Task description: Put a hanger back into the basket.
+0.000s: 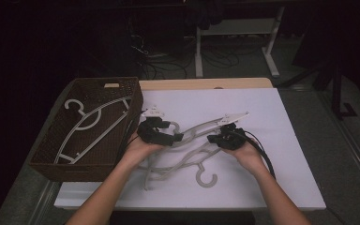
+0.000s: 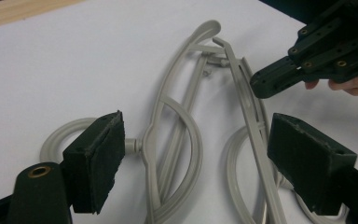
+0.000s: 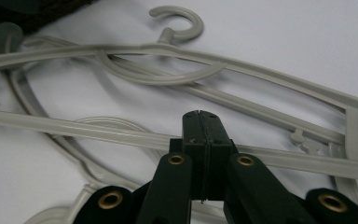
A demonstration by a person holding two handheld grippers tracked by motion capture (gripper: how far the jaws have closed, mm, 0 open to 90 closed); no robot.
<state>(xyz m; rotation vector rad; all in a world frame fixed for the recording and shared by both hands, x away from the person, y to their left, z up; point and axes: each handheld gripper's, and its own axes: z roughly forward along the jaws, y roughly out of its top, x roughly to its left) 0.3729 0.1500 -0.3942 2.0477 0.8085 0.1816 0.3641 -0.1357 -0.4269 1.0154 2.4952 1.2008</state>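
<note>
Left gripper (image 2: 196,158) gapes wide over grey hangers (image 2: 177,140); right gripper (image 3: 204,122) pressed together — nothing visibly clamped.

In your right gripper view, the right gripper (image 3: 204,122) has its jaws pressed together in front of a hanger bar (image 3: 98,131), and you cannot tell whether any of the bar is caught between the pads. The picture's edges cut off the hangers (image 3: 242,70) on both sides. In the left gripper view the lower edge cuts the hangers (image 2: 177,140) off, so their far ends are out of sight. From the high view, your hands cover the middle of the hangers (image 1: 187,159), and the basket (image 1: 51,145) wall hides the near end of the hanger (image 1: 93,126) lying inside it.
</note>
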